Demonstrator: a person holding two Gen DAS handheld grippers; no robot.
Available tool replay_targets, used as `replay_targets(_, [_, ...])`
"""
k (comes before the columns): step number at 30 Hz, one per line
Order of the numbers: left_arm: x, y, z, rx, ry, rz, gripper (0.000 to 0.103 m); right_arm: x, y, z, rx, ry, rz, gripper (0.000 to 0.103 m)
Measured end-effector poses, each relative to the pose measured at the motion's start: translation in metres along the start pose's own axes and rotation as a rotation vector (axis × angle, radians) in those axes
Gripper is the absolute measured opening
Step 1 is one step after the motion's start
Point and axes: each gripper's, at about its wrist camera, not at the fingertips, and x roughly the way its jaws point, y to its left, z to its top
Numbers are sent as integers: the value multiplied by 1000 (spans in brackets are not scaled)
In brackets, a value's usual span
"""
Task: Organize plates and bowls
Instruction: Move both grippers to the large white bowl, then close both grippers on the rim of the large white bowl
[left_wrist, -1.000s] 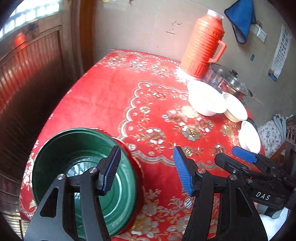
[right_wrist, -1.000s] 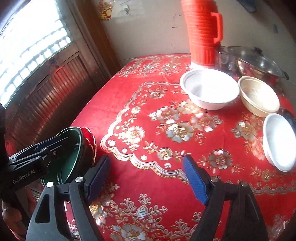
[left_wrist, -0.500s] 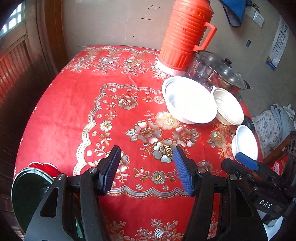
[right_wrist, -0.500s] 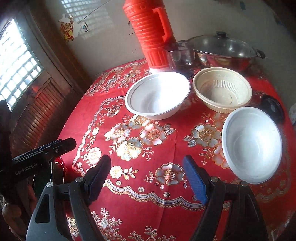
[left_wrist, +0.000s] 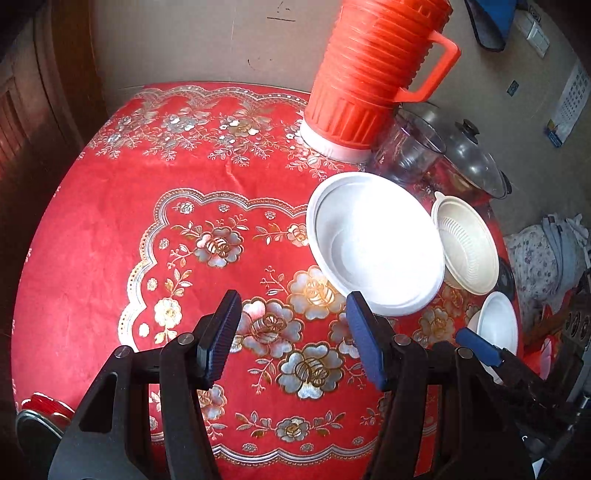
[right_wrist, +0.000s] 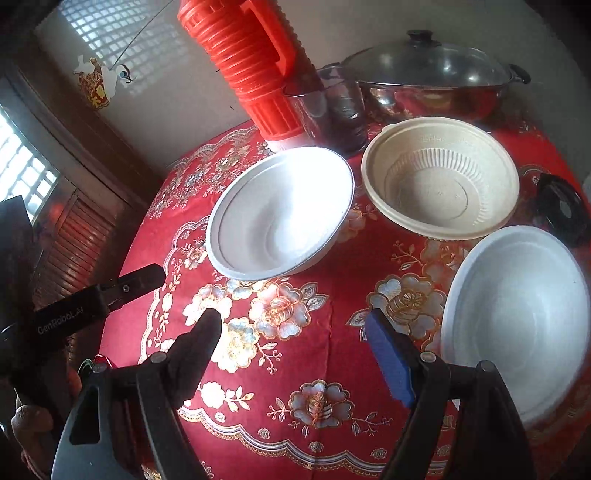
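A large white bowl (left_wrist: 376, 247) (right_wrist: 280, 218) sits mid-table, with a ribbed beige bowl (left_wrist: 467, 247) (right_wrist: 439, 181) to its right. A second white bowl (left_wrist: 498, 325) (right_wrist: 517, 317) lies at the near right. My left gripper (left_wrist: 291, 338) hovers open and empty over the red cloth, just short of the large white bowl. My right gripper (right_wrist: 295, 350) is also open and empty, with the second white bowl beside its right finger. At the lower left edge of the left wrist view shows a sliver of a green bowl (left_wrist: 33, 426) and a red dish (left_wrist: 44, 402).
A red flowered tablecloth (left_wrist: 110, 229) covers the round table. An orange thermos (left_wrist: 369, 74) (right_wrist: 251, 62), a glass jar (right_wrist: 332, 107) and a lidded steel pot (right_wrist: 432, 81) stand at the back. A black round object (right_wrist: 561, 210) lies far right. A wall runs behind.
Both grippers have travelled away from the green bowl toward the white and beige bowls, which now loom larger. The green bowl slid to the left wrist view's lower left edge. Jaws are unchanged.
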Motion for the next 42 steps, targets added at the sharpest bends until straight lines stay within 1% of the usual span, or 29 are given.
replay_targets(3, [10,-4,12,14,-9,7,59,5,-4,8,19,-13,-5,80])
replay_targets(8, [34,-11,26,5,40,-31,59,18,-11,19,55,-9,7,80])
replay_targets(13, [48,-15,38,1,32,-6,59,24,-13,32,80,-26,21,80])
replay_targets(17, [60,-12,44,-16,54,-27,59,31,-12,38,71,-23,15,80])
replay_targets(21, [70,-11,47,-13,64,6,59,33,-12,43,63,-30,21,80])
replay_targets(29, [84,-11,51,-8,85,17,59,44,-13,51,24,-22,12,79])
replay_targets(31, [87,-11,51,-7,95,15,59,44,-12,51,5,-28,1,75])
replay_targets(33, [89,-10,51,-8,98,23,59,46,-13,52,-3,-23,-6,63])
replay_targets(34, [91,-11,50,-6,99,20,59,47,-14,52,-3,-17,-4,59])
replay_targets(35, [92,-11,50,0,102,26,59,50,-14,53,-4,-10,-5,52])
replay_targets(36, [93,-13,49,11,105,37,52,51,-15,54,-7,-7,-8,45])
replay_targets(37, [95,-15,47,27,113,48,34,52,-15,54,-11,-4,-14,42])
replay_targets(38, [99,-18,46,42,126,56,21,53,-16,53,-13,-6,-16,34])
replay_targets(39, [101,-20,44,49,135,52,18,52,-16,53,-18,-11,-19,28])
replay_targets(41, [100,-24,41,69,128,58,18,53,-12,52,-52,-8,-30,22])
replay_targets(42, [98,-25,40,76,122,56,18,52,-9,51,-68,-10,-41,22])
